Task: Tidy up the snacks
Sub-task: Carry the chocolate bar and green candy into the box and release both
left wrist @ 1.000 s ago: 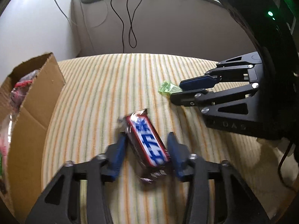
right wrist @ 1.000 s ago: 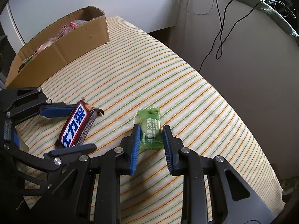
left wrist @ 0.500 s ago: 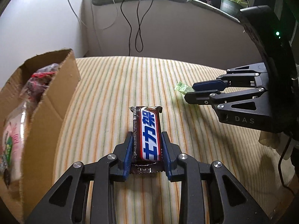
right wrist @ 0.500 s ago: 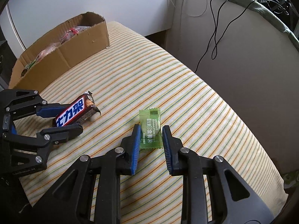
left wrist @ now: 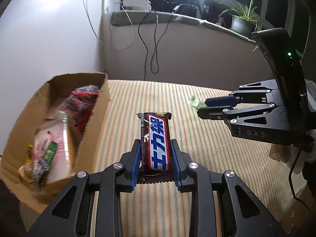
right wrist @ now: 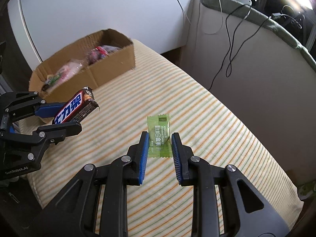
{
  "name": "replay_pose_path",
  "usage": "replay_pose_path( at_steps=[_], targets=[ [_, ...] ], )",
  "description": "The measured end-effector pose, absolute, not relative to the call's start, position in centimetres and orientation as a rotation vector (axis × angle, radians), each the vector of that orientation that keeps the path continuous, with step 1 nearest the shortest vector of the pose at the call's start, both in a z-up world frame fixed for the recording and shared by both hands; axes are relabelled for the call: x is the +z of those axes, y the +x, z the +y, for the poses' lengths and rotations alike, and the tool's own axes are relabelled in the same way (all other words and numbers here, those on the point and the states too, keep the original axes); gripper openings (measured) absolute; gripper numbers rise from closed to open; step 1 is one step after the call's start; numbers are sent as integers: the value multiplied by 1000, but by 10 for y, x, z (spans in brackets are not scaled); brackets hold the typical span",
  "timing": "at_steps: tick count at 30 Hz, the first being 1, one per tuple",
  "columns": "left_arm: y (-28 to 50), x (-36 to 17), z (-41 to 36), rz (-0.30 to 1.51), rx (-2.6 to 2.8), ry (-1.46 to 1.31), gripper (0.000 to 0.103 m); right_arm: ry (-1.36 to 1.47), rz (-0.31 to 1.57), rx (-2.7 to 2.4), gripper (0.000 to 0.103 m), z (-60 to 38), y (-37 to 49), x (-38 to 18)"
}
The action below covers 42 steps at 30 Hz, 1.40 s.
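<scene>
My left gripper (left wrist: 156, 150) is shut on a brown chocolate bar (left wrist: 157, 138) with a blue and white label, held above the striped cushion (left wrist: 197, 158). The same chocolate bar (right wrist: 76, 108) shows at the left of the right wrist view, gripped by the left gripper (right wrist: 65, 114). A small green candy packet (right wrist: 159, 134) is pinched in my right gripper (right wrist: 159, 138), lifted off the cushion. In the left wrist view the right gripper (left wrist: 203, 106) holds the green candy (left wrist: 194, 103) at the right. A cardboard box (left wrist: 94, 118) stands on the left, close to the bar.
The cardboard box (right wrist: 110, 67) holds several wrapped snacks (left wrist: 51, 138). Behind the striped cushion (right wrist: 197, 118) rises a pale wall with dangling cables (left wrist: 150, 45) and a ledge bearing a potted plant (left wrist: 243, 21). The cushion's edges drop off at front and right.
My left gripper closed on the chocolate bar and lifted it, drawing nearer the box. My right gripper rose with the green candy in its grip.
</scene>
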<state>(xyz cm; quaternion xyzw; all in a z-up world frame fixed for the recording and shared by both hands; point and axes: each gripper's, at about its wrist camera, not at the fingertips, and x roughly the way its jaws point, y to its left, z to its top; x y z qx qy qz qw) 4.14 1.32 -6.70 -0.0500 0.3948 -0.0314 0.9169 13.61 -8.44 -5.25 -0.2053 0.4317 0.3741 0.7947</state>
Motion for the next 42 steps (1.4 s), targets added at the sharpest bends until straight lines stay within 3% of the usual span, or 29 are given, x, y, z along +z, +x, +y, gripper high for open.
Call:
replay_pose_path(
  at_steps=[17,42],
  targets=[
    [11,-37,67,718,24,-132,27,-436,856,876,24,-13,117,-26],
    [-4,-41,141,699,166,-177,27,-443,840,983,24,77,112,-28]
  ],
)
